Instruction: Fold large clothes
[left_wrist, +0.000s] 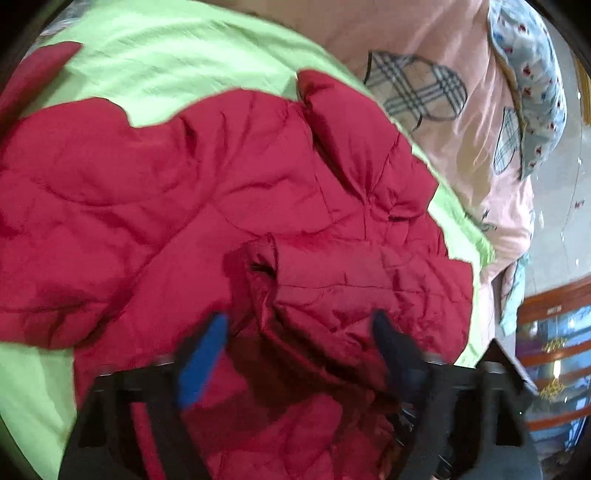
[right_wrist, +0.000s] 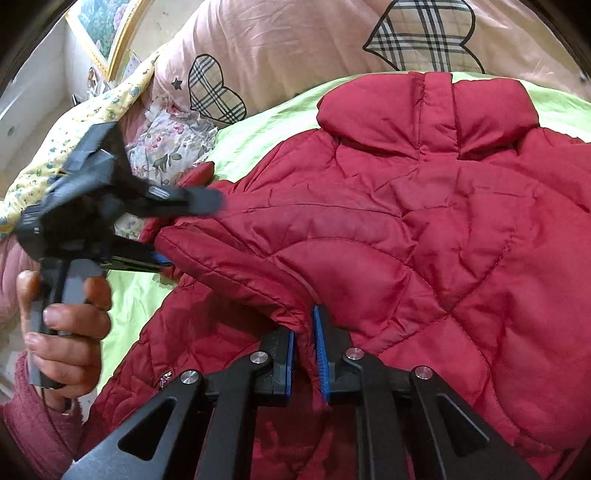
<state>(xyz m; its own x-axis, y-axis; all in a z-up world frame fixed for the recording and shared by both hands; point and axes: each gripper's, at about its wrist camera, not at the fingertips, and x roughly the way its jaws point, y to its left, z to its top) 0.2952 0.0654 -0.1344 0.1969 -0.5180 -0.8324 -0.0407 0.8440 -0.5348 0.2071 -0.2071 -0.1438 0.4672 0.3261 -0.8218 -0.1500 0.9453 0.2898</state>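
A: The red quilted jacket (right_wrist: 424, 229) is lying spread on the lime-green sheet (right_wrist: 255, 129), collar toward the pink heart-print duvet (right_wrist: 295, 40). The right gripper (right_wrist: 304, 354) is pinching a ridge of its fabric, jaws nearly closed on it.

B: And the left gripper (left_wrist: 299, 332) is hovering wide open over a bunched sleeve, its fingers straddling the cloth but gripping nothing.

A: So they're looking to be early in a fold, one side gathered.

B: Next, the left jaws likely need to be closing on that sleeve, then both drawing it across the jacket's body.
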